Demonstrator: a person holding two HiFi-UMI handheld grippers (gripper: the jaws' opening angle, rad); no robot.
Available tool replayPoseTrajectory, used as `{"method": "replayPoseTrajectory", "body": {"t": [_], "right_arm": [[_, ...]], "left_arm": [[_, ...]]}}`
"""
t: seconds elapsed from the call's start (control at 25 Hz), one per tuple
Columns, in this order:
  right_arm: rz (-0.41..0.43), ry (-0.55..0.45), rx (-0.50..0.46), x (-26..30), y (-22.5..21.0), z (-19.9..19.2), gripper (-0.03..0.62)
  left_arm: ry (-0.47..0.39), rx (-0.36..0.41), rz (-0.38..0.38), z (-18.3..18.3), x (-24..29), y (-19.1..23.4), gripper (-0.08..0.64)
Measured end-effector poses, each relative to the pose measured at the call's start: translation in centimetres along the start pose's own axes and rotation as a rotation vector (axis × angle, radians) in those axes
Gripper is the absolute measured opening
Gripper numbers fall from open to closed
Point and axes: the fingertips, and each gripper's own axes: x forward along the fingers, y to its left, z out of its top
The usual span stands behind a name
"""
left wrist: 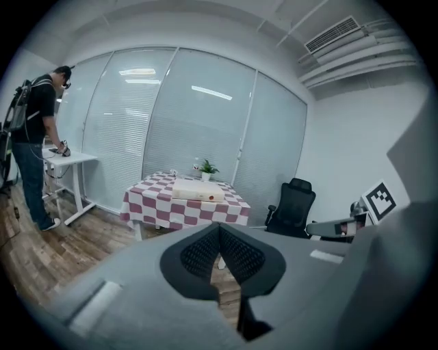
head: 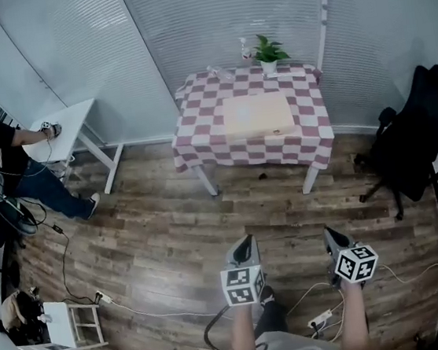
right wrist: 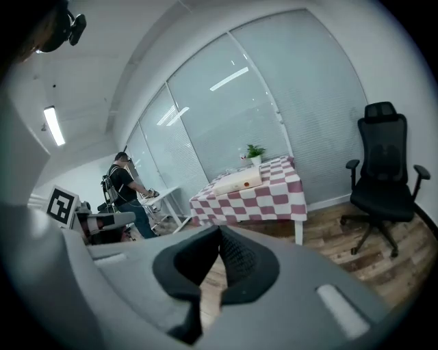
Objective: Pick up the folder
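checkered table (head: 198, 137) holds folder (head: 258, 115), far from closed left tool (head: 245, 241), right tool (head: 331, 233)

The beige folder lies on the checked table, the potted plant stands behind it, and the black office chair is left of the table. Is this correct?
No. In the head view the black office chair stands right of the checked table, not left. The beige folder and the potted plant are as you say.

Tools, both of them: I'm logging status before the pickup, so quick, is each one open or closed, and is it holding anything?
Left tool: closed, holding nothing.
Right tool: closed, holding nothing.
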Motion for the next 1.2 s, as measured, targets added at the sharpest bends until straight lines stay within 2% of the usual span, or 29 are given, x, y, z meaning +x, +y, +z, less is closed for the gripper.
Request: {"method": "replayPoseTrajectory", "body": {"t": [0.12,0.24,0.32,0.52,0.6,0.76,0.96,1.2], "right_arm": [[0.002,0.051,0.004,1.9,0.9,-0.5,0.0],[-0.004,0.012,0.008,3.9,0.7,1.9,0.0],[-0.013,-0.02,0.021,5.5,0.3,3.8,0.0],[-0.024,-0.039,0.012,8.7,-0.3,7.1,0.0],[-0.035,-0.028,-0.004,8.9,-0.5,7.1,0.0],[-0.046,-0.034,-0.024,10.1,-0.3,8.1,0.0],[-0.074,-0.066,-0.007,9.7,-1.9,9.7,0.001],[-0.072,-0.073,0.004,11.5,-3.9,11.0,0.0]], "left_arm": [[0.006,0.002,0.04,0.5,1.5,2.0,0.008],[0.008,0.052,0.044,2.2,3.6,3.6,0.007],[0.005,0.058,0.041,3.3,4.8,4.5,0.008],[0.042,0.033,0.013,4.2,8.1,6.3,0.007],[0.059,0.005,-0.012,3.6,9.0,6.5,0.008],[0.008,-0.031,0.006,5.5,10.3,8.2,0.008],[-0.012,-0.001,-0.018,7.2,11.2,7.1,0.008],[-0.021,0.019,-0.009,7.9,13.1,6.9,0.008]]}}
